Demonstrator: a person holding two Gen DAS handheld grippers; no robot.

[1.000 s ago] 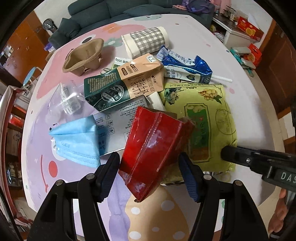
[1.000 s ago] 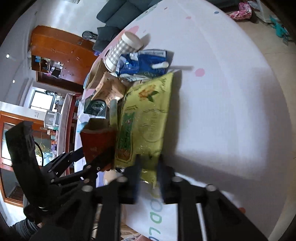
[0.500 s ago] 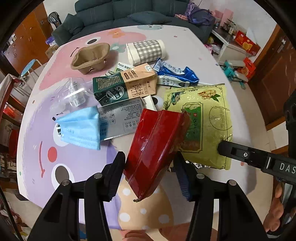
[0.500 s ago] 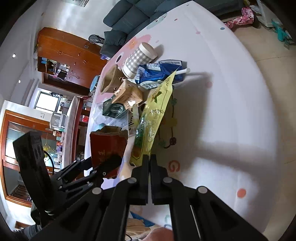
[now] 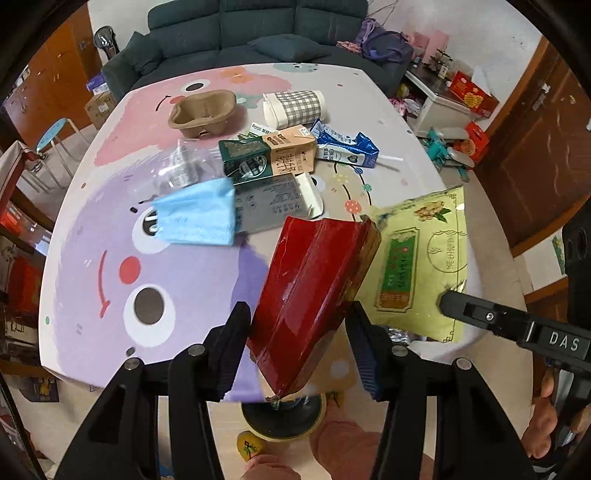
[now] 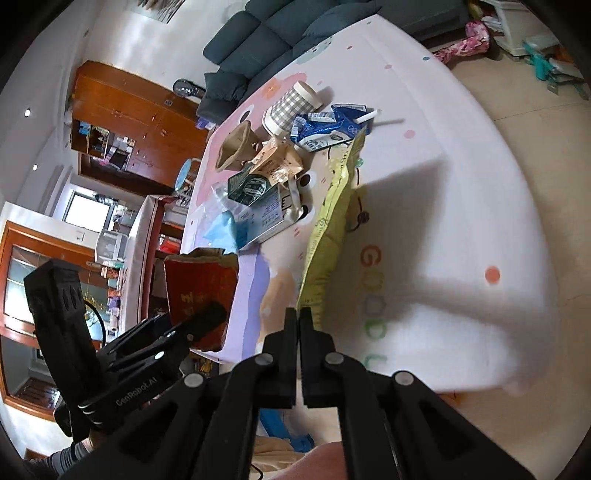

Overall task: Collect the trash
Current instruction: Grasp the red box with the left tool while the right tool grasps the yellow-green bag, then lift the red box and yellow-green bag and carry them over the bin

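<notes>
A glossy red pouch [image 5: 314, 288] hangs over the table's near edge, and my left gripper [image 5: 297, 321] is shut on its lower half. To its right a yellow-green foil bag [image 5: 417, 258] is lifted by its near corner. In the right wrist view this bag [image 6: 328, 221] stands on edge, rising from the table, with my right gripper [image 6: 297, 314] shut on its bottom seam. The red pouch [image 6: 201, 280] and the left gripper's finger [image 6: 207, 317] show at the lower left there.
On the table [image 5: 177, 317] lie a blue face mask [image 5: 195, 218], a grey packet [image 5: 273, 203], a green-and-tan carton [image 5: 269, 158], a blue milk pouch [image 5: 347, 149], a checked cup [image 5: 295, 109], a cardboard cup holder [image 5: 203, 112] and clear plastic [image 5: 184, 166]. A sofa [image 5: 251, 33] stands behind.
The right gripper's jaws closed on the yellow-green bag's edge and raised it onto its side. Both grippers rose and drew back toward the near table edge, carrying their bags.
</notes>
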